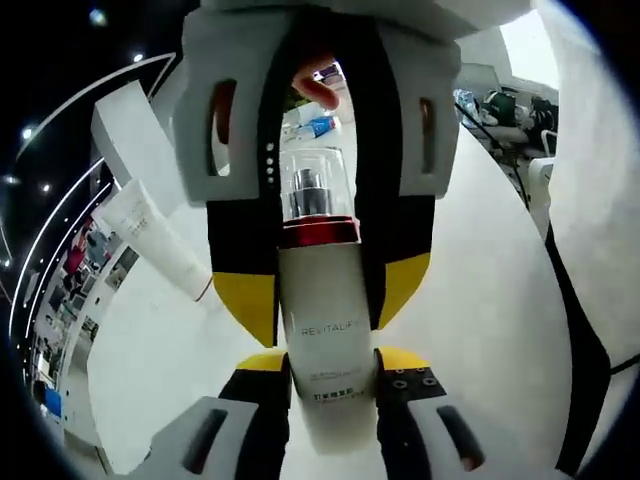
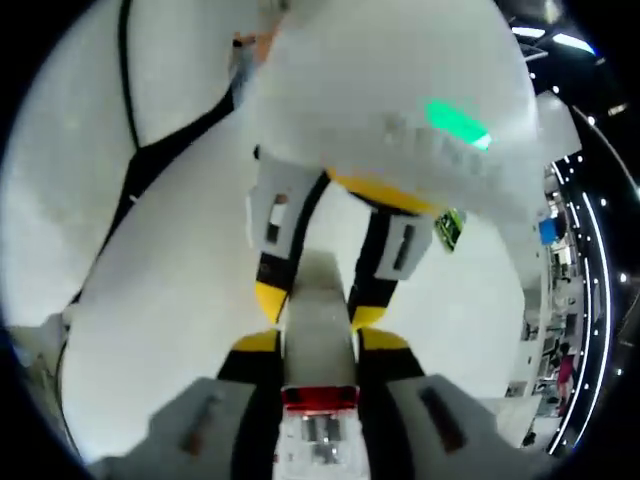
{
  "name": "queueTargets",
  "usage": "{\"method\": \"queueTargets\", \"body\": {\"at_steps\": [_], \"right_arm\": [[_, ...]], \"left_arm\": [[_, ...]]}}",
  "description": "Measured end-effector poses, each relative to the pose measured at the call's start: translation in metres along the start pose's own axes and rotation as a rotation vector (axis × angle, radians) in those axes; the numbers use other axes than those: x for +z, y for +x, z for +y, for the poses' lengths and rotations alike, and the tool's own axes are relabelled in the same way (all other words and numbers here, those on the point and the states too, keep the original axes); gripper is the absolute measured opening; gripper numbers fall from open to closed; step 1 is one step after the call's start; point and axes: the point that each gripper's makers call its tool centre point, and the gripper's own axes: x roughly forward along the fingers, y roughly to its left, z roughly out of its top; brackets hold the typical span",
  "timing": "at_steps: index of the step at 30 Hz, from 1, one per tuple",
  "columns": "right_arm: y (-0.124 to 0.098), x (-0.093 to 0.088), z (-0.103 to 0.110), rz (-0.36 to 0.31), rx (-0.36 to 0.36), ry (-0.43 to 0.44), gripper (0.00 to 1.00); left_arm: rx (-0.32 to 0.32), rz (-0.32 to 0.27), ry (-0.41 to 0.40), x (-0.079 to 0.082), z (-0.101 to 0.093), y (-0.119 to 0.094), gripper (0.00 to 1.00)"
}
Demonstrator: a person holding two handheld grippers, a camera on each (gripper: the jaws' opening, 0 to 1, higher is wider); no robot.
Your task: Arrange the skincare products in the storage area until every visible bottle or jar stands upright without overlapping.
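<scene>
A white Revitalift bottle (image 1: 322, 320) with a red band and a clear cap hangs above the white table, gripped from both ends. In the left gripper view my left gripper (image 1: 330, 362) is shut on its base. My right gripper (image 1: 325, 295) comes down from the top, its yellow-tipped jaws pressed against the bottle's sides just under the red band. In the right gripper view the same bottle (image 2: 318, 320) runs between my right gripper (image 2: 320, 342) near the cap and my left gripper (image 2: 318, 300) beyond it. A white tube (image 1: 155, 235) lies flat on the table to the left.
A white box (image 1: 125, 125) stands behind the tube. A black cable (image 1: 585, 350) crosses the table (image 1: 480, 300) on the right and also shows as a cable (image 2: 160, 140) in the right gripper view. Clutter (image 1: 505, 105) sits at the far edge. A fingertip (image 1: 318, 88) shows behind the right gripper.
</scene>
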Motion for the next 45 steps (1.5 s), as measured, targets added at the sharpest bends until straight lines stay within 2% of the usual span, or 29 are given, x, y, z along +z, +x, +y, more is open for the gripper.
{"method": "queueTargets", "body": {"at_steps": [4, 7, 8, 15, 28, 34, 36, 39, 41, 42, 43, 45], "right_arm": [[0.000, 0.001, -0.001, -0.008, 0.006, 0.015, 0.25], [0.003, 0.000, -0.003, -0.013, 0.004, 0.024, 0.25], [0.003, 0.000, -0.003, -0.009, 0.002, 0.026, 0.25], [0.005, -0.006, -0.004, -0.006, 0.011, 0.047, 0.27], [0.009, -0.015, -0.001, -0.032, 0.035, 0.094, 0.26], [0.011, -0.017, 0.001, -0.047, 0.042, 0.128, 0.22], [0.011, -0.020, 0.002, -0.048, 0.038, 0.139, 0.21], [0.008, -0.024, -0.001, -0.059, 0.015, 0.190, 0.24], [0.005, -0.029, -0.003, -0.070, -0.003, 0.262, 0.26], [0.000, -0.036, -0.005, -0.084, -0.025, 0.347, 0.27], [-0.001, -0.038, -0.005, -0.091, -0.030, 0.372, 0.29], [-0.005, -0.047, -0.002, -0.108, -0.044, 0.476, 0.32]], "left_arm": [[0.000, 0.012, -0.007, -0.002, 0.001, 0.004, 0.32], [-0.004, 0.030, -0.097, -0.002, 0.003, 0.003, 0.30], [-0.004, 0.028, -0.083, -0.001, 0.004, 0.004, 0.29], [-0.013, 0.015, -0.123, -0.002, 0.005, 0.006, 0.27], [-0.057, 0.006, -0.165, -0.004, 0.004, 0.009, 0.26], [-0.080, 0.056, -0.201, -0.021, 0.003, 0.007, 0.26], [-0.084, 0.060, -0.189, -0.021, 0.002, 0.005, 0.26], [-0.097, 0.068, -0.211, -0.025, -0.002, 0.007, 0.26], [-0.096, 0.063, -0.208, -0.025, -0.004, 0.006, 0.26], [-0.098, 0.063, -0.210, -0.024, -0.004, 0.005, 0.26], [-0.098, 0.061, -0.208, -0.023, -0.005, 0.005, 0.26], [-0.100, 0.060, -0.212, -0.022, -0.005, 0.006, 0.26]]}}
